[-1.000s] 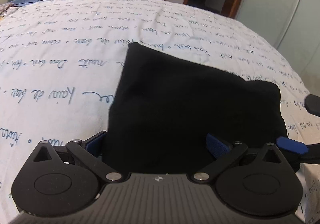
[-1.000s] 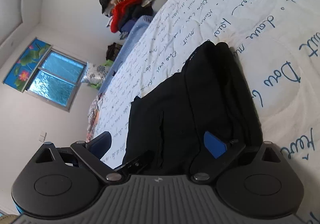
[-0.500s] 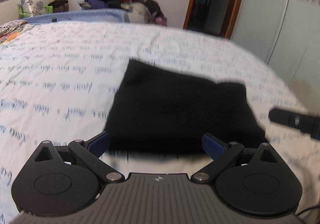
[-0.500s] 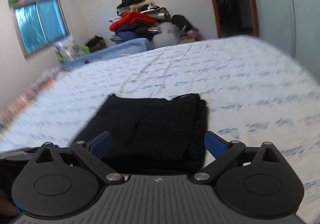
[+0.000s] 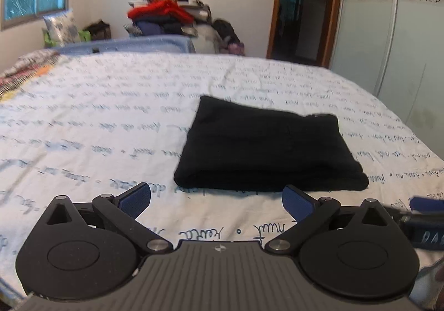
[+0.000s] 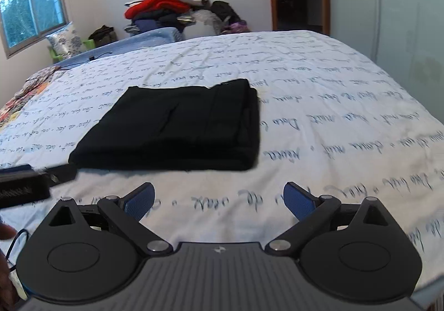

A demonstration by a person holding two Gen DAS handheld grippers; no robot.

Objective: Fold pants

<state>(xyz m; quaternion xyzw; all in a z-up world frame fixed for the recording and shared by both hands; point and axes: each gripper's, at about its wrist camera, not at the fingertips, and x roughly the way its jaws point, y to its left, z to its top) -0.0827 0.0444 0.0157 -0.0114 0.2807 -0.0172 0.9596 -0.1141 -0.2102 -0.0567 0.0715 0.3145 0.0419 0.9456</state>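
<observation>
**Pants folded, claws clear**

The pants (image 5: 266,150) lie as a squat black rectangle on the bed (image 5: 97,122), edges roughly squared, nothing trailing. My left claw (image 5: 216,201) hangs just short of the near fold, jaws apart and empty. My right claw (image 6: 219,200) likewise, apart and holding nothing. I judge the folding done; at most a tidy-up is left.

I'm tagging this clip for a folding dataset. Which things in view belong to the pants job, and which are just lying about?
Part of the job:
- black pants, folded on the bed sheet
- left claw, open
- right claw, open

Just lying about:
- clothes pile by the far wall
- floral pillow under the window
- patterned blanket at the bed's edge
</observation>
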